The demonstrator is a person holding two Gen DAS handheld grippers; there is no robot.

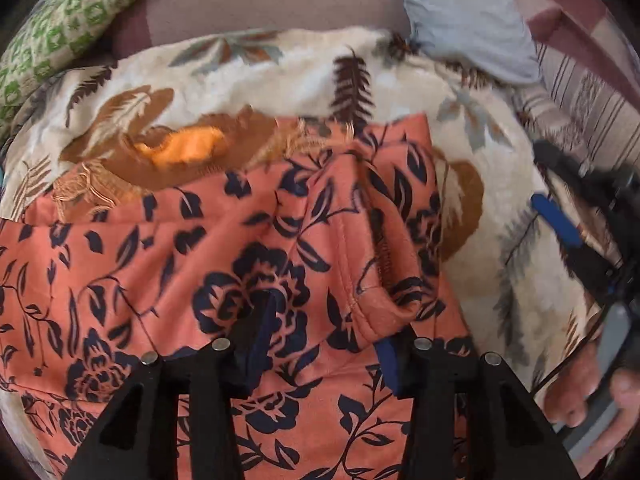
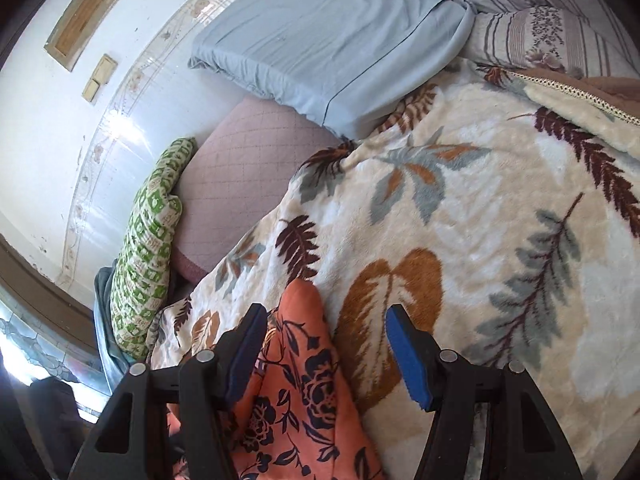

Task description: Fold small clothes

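Holding both fingers apart, we see the left gripper over the orange garment on the blanket; the right gripper grips nothing.

Left gripper steeply downward, fingers parted; right gripper tilted down, fingers apart.

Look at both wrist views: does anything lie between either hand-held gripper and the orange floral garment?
Nothing visible does. The left hand-held gripper sits open directly over the orange floral garment on the leaf-print blanket; the right hand-held gripper is open with a fold between its fingers.
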